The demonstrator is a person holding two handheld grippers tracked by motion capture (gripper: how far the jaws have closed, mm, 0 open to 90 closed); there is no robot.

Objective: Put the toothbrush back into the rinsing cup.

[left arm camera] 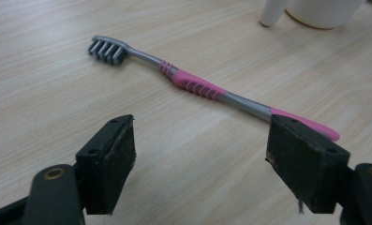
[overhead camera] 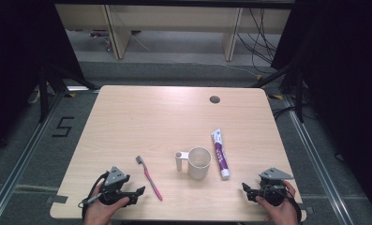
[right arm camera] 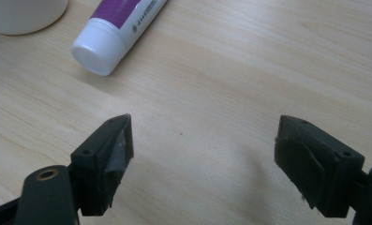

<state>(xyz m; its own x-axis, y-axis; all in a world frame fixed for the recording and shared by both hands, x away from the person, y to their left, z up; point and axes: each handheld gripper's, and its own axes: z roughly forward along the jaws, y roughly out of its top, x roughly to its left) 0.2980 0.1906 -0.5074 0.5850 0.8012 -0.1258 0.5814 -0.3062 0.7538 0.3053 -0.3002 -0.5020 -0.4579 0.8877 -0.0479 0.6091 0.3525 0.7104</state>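
The toothbrush (left arm camera: pixel 207 89) lay flat on the table (overhead camera: pixel 141 117), left of the white cup (overhead camera: pixel 199 162) — just ahead of the left gripper (left arm camera: pixel 200 159), jaws apart, gripping nothing. The right gripper (right arm camera: pixel 202 159) gaped empty near the toothpaste tube (right arm camera: pixel 115 33) — also beside the cup.

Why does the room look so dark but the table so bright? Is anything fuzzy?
High view: light falls on the table, the sides stay black. Left gripper view: the toothbrush is sharp, the cup slightly soft. Right gripper view: the toothpaste casts a soft shadow, no glare.
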